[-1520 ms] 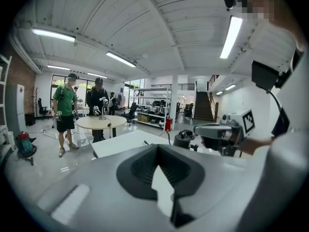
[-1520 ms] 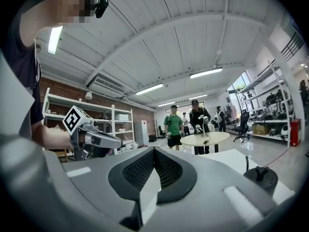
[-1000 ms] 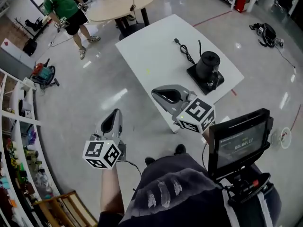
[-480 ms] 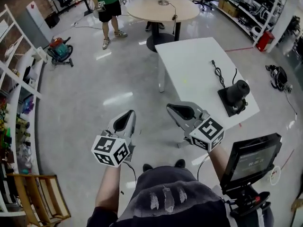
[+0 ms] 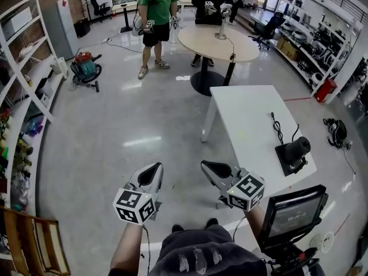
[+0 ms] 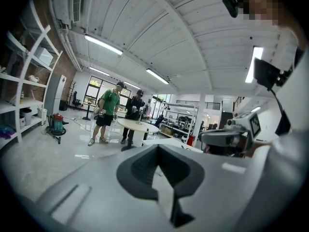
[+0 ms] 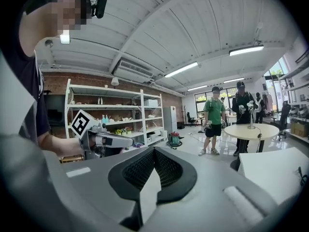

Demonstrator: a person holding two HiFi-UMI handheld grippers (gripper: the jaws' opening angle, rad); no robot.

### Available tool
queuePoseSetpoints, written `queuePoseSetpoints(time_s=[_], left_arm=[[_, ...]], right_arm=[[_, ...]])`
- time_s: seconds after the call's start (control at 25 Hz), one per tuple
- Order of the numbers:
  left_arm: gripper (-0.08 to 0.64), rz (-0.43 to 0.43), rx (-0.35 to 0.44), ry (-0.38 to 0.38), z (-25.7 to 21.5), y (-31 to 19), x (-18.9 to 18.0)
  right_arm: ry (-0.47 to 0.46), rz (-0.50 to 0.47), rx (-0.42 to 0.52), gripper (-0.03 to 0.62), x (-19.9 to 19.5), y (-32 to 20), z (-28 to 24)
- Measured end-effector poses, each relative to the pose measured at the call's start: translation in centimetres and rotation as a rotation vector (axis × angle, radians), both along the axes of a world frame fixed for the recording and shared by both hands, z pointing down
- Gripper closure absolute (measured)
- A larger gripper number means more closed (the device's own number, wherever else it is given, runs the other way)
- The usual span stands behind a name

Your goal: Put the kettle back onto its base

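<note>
we judge this the approach, with nothing grasped yet. the kettle (image 5: 298, 149) stands at the right end of the white desk (image 5: 247, 114), on or beside its dark base (image 5: 286, 162); we cannot tell which. next we must reach it. the left gripper (image 5: 152, 170) and right gripper (image 5: 208, 167) have their jaws clenched, empty, touching nothing.

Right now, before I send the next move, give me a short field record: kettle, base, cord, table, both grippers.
kettle: black, upright, appears to sit on its base
base: black, flat, by the table's right edge
cord: black, loose on the tabletop beside the base
white table: ahead and to the right of both grippers
left gripper: jaws together, nothing between them, over the floor
right gripper: jaws together, nothing between them, well apart from the kettle
</note>
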State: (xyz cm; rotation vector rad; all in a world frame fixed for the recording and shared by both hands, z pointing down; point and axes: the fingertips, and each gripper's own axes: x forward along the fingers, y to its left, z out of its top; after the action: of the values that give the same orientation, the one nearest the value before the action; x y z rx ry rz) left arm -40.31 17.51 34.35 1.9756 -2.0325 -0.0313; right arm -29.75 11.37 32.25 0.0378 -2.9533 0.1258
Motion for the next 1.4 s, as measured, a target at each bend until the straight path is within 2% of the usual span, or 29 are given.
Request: queuePoseSetpoints(time_s=[0.12,0.36,0.48,0.64,1.16,1.4], left_arm=[[0.560,0.002,-0.006,0.007,0.5,0.1,-0.5],[0.569,0.013,-0.019,-0.013,1.3,-0.1,-0.7],[0.569,0.004,-0.012,-0.026,0.3,-1.6,-1.6],[0.568,-0.014,-0.050,-0.042,0.1,-4.5,-2.7],[0.568,0.097,-0.138,-0.098,0.1,-15.9,2.0],[0.568,0.151,-0.141,-0.111,1.0,-19.5,3.0]], right_arm=[[0.034,-0.010,0.002,0.591,-0.8,0.3,0.8],[0.023,-0.019,-0.053,0.591,-2.0,-0.4,1.5],[-0.005,-0.029,-0.070,0.591,-3.1,-2.3,0.9],[-0.026,-0.044,-0.112,0.591,-4.5,-5.5,0.7],[-0.069,-0.025,-0.176,0.591,-1.8,-14.1,1.5],[-0.077,0.004,-0.185,0.591,-0.9,-16.8,2.4]])
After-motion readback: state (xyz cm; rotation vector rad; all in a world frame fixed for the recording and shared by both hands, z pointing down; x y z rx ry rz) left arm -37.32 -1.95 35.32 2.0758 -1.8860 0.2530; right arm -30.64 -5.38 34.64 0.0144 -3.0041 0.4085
